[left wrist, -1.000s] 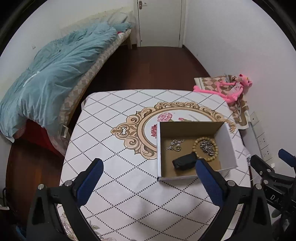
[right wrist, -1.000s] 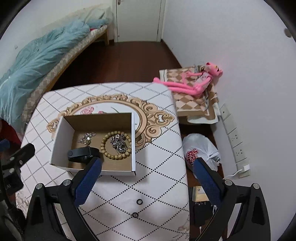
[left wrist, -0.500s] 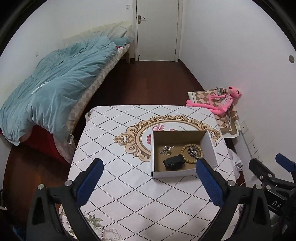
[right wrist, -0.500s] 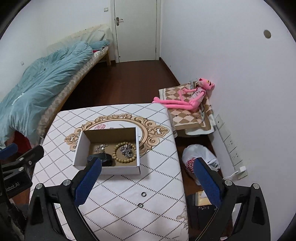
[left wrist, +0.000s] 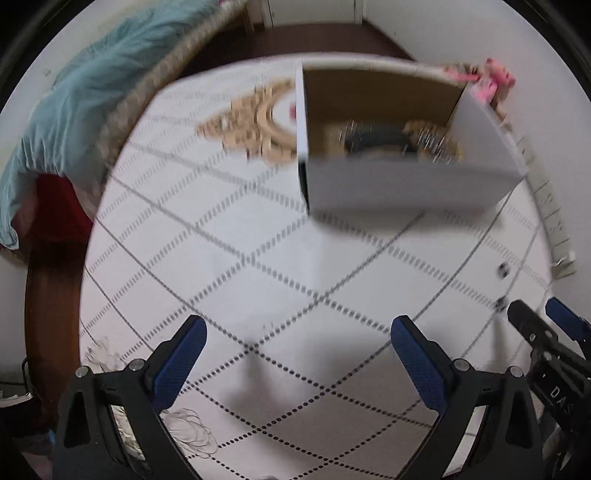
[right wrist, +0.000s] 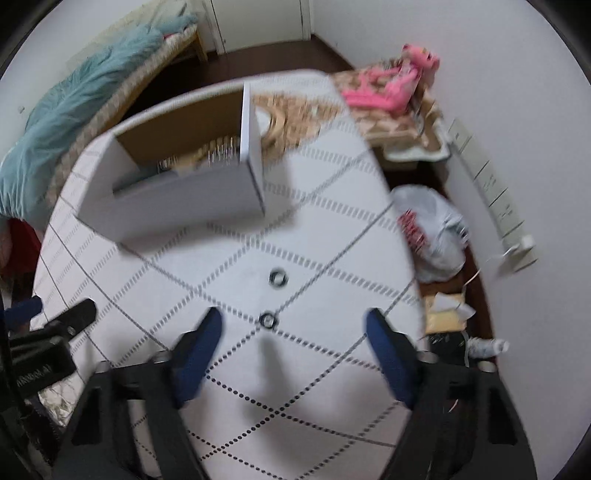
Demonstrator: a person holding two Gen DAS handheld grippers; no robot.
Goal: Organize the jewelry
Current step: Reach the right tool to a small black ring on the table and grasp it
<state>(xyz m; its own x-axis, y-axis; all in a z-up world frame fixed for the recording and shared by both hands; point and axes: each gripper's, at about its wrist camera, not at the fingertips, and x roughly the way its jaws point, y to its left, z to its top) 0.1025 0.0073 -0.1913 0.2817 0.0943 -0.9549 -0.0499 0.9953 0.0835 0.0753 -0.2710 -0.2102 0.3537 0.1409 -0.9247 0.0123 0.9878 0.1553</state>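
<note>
Having dropped low toward the worktop (right wrist: 332, 229) from well above half a second ago, both views smearing. Right gripper (right wrist: 291, 354) closing on the two small rings (right wrist: 269, 320), fingers wide and empty; left gripper (left wrist: 295, 362) likewise wide. Box (right wrist: 177, 199) beyond, its contents blurring: beads, dark band, little else legible.

White walls (right wrist: 517, 92) enclose a dark brown wooden floor (right wrist: 280, 55). A teal-quilted bed (right wrist: 85, 88) lies at ten o'clock, a white door (right wrist: 258, 18) at twelve.
</note>
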